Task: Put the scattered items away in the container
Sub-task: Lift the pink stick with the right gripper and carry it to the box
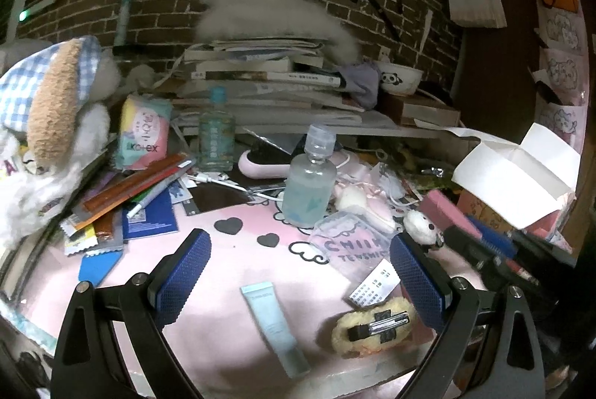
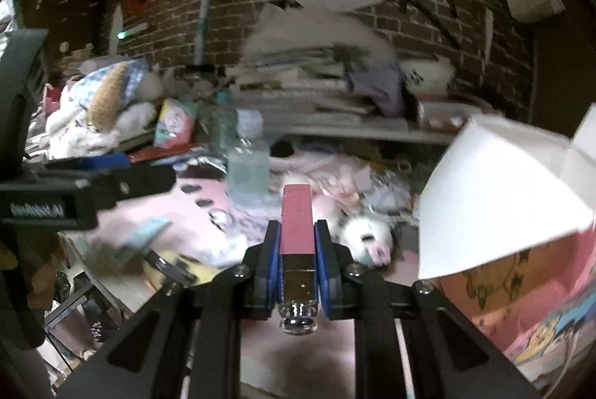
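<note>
Nearest, right gripper (image 2: 297,242) clamped tight on pink bar (image 2: 296,218) with metal end, raised above the mat (image 1: 223,272). Left gripper (image 1: 298,272) wide open, holding nothing, over tube (image 1: 273,324) and fuzzy clip (image 1: 374,324). Farther right, open box (image 2: 495,198).

- Right wrist view: books (image 2: 298,78), bottle (image 2: 247,164) and plush (image 2: 367,237) are motion-blurred.
- Box (image 2: 521,287) is cut off at the right edge.
- Tube (image 2: 143,235) smeared.
</note>
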Tool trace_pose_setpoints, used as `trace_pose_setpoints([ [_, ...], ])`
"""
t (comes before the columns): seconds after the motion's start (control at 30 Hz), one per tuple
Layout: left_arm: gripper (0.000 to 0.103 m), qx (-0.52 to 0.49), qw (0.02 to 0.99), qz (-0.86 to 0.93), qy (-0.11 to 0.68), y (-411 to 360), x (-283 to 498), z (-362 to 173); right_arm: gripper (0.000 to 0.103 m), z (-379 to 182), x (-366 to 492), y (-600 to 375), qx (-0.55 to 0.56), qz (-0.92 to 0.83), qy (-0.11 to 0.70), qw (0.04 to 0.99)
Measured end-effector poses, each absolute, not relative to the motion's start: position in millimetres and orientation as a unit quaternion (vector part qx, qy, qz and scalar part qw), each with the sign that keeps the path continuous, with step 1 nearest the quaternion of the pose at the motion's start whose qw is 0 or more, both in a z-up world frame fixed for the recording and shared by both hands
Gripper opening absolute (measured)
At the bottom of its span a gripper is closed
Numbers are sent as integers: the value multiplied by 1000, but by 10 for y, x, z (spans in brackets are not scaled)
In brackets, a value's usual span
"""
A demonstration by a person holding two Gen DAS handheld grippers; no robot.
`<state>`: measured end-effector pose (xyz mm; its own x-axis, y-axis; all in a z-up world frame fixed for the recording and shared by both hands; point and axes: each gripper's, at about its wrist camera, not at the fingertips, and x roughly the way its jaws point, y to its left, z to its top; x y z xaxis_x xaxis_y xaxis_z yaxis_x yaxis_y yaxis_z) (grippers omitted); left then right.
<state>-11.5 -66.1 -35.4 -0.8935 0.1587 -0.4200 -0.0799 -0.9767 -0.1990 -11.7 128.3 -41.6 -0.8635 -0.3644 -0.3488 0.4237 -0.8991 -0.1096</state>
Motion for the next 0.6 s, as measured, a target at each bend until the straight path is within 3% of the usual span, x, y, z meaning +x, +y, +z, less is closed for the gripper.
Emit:
trace_pose_setpoints([
  [0.4, 96, -224, 62, 969, -85, -643, -91, -344, 15, 129, 78, 1224, 132, -945, 58, 295],
  [0.6, 96, -224, 64, 969, -84, -628, -95, -334, 15, 478, -39, 1595, 120, -962, 56, 238],
])
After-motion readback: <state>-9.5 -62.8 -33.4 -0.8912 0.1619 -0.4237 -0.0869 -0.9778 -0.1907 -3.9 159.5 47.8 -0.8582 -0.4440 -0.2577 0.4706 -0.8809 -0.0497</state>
